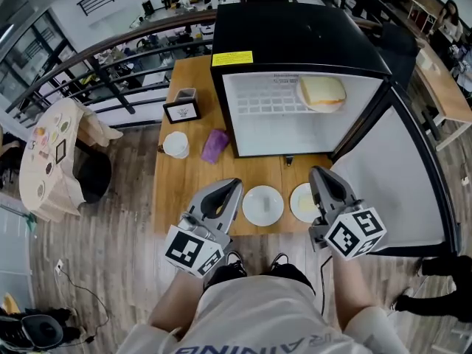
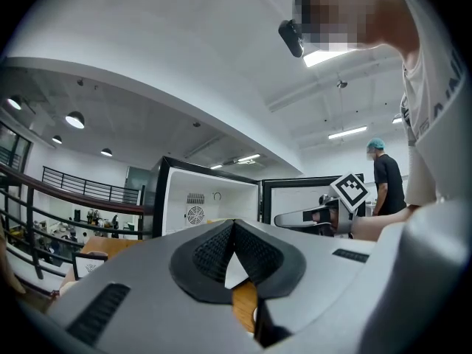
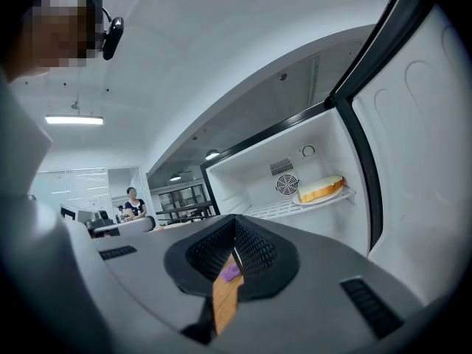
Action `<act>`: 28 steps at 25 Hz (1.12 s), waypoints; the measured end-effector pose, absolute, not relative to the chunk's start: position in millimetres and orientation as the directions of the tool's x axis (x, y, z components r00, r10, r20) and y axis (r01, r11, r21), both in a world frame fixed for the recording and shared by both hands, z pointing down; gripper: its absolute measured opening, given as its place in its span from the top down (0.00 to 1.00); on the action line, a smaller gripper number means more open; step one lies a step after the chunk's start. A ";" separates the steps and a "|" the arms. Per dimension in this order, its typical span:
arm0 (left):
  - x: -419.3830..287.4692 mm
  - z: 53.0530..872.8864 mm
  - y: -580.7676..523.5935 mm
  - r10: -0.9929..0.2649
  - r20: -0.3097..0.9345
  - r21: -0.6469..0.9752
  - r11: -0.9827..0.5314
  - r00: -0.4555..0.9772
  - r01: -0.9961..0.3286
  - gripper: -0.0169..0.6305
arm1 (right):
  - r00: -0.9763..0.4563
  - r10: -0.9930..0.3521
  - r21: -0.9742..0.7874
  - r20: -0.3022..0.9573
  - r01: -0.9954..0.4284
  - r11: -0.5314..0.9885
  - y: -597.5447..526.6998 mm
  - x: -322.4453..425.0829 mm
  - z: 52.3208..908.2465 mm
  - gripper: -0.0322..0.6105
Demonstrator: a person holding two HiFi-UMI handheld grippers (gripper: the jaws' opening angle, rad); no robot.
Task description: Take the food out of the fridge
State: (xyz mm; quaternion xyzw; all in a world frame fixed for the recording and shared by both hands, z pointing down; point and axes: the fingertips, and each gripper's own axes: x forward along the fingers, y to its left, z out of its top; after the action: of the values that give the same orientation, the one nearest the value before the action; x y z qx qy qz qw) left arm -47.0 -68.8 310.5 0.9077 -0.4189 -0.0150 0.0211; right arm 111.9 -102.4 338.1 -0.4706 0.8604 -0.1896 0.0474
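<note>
The left gripper (image 1: 233,185) and the right gripper (image 1: 317,172) are held side by side above the near edge of the wooden table (image 1: 184,190), both pointing toward the fridge (image 1: 295,35). The left gripper's jaws are pressed together at the tips with nothing between the pads. The right gripper's jaws are likewise pressed together and carry nothing. Just ahead of the left gripper's tips and to their right, between the two grippers, an empty white plate (image 1: 263,205) lies on the table. A second white plate (image 1: 299,203) lies directly to the left of the right gripper and is partly covered by it. Farther ahead of the left gripper, a purple object (image 1: 215,146) lies on the table close to the fridge's left front corner, and a white cup (image 1: 175,144) stands to the left of it. Beyond the cup stands a small dark-framed card holder (image 1: 182,109). The fridge door (image 1: 383,175) is swung fully open and lies to the right of the right gripper. The food (image 1: 321,92), a pale slice with a yellow-brown side on a white plate, rests on the white wire shelf (image 1: 258,105) inside the fridge. It lies well ahead of the right gripper, at the right end of the shelf, and neither gripper touches it.
</note>
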 end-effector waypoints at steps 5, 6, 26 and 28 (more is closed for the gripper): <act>-47.9 311.6 -69.2 -0.759 -0.004 0.045 -0.650 0.651 -0.759 0.96 | -0.552 -0.828 -0.375 0.102 -0.792 0.482 -105.3 110.9 337.5 0.92; -47.8 311.6 -69.0 -0.758 -0.003 0.045 -0.651 0.652 -0.758 0.96 | -0.552 -0.827 -0.374 0.104 -0.792 0.482 -105.4 110.4 337.4 0.92; -50.7 326.4 -74.3 -0.739 0.024 0.067 -0.671 0.673 -0.739 0.96 | -0.371 -0.921 -0.746 0.117 -0.645 0.165 -204.2 138.4 361.3 0.79; -52.4 330.2 -77.9 -0.737 0.029 0.072 -0.672 0.675 -0.737 0.96 | -0.334 -0.936 -0.781 0.114 -0.612 0.123 -217.4 145.7 365.2 0.78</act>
State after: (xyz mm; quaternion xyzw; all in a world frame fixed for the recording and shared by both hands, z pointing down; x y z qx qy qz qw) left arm -52.4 -77.9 330.2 0.9144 -0.4030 -0.0012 0.0390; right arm 145.7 -217.4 365.2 -0.5378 0.7196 -0.3861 0.2094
